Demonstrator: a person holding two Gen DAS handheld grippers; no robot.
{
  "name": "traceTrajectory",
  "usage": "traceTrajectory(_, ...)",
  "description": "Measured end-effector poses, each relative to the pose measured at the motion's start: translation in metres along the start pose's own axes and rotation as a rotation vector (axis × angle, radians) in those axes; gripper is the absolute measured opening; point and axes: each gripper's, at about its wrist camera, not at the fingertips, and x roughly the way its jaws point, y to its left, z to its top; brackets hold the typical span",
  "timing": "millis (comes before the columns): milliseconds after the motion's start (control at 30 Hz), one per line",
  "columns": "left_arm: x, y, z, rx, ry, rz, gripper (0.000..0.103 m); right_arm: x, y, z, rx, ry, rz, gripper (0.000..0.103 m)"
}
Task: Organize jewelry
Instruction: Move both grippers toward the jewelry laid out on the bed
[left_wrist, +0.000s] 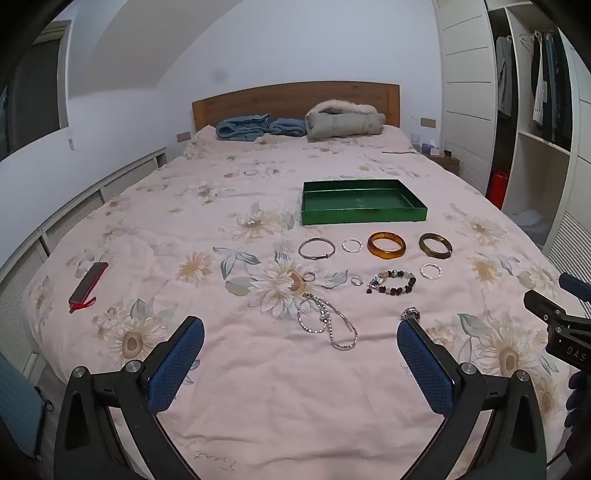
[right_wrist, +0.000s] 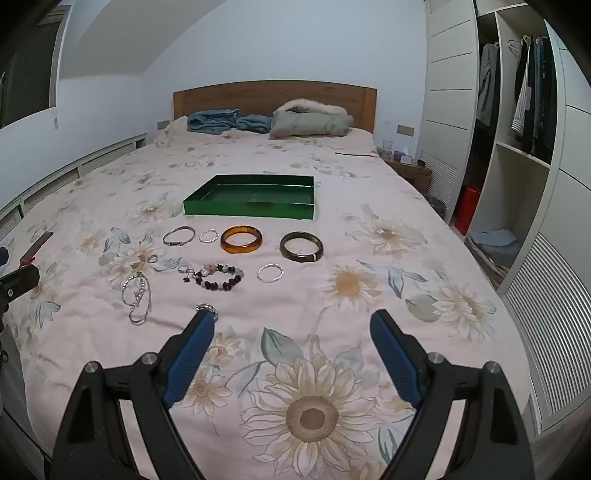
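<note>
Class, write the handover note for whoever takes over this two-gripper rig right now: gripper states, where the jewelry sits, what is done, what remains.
Left gripper: open, holding nothing, above the bedspread.
Right gripper: open, holding nothing.
Green tray: on the bed, nothing in it.
In front of the tray, a row: silver bangle, small silver ring, amber bangle, dark bangle.
Nearer: beaded bracelet, twisted silver ring, chain necklace, a small metal piece by the right gripper's left fingertip.
Done: nothing in the tray yet.
Left: every piece, presumably into the tray.
</note>
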Motion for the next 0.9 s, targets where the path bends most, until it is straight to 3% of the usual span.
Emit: traceTrajectory(900, 0.0019, -0.004, -0.0018, -0.004, 0.032, -0.025, 0.103, -0.0076, 0.0041, 0.002, -0.005, -0.001, 0.009, 0.086)
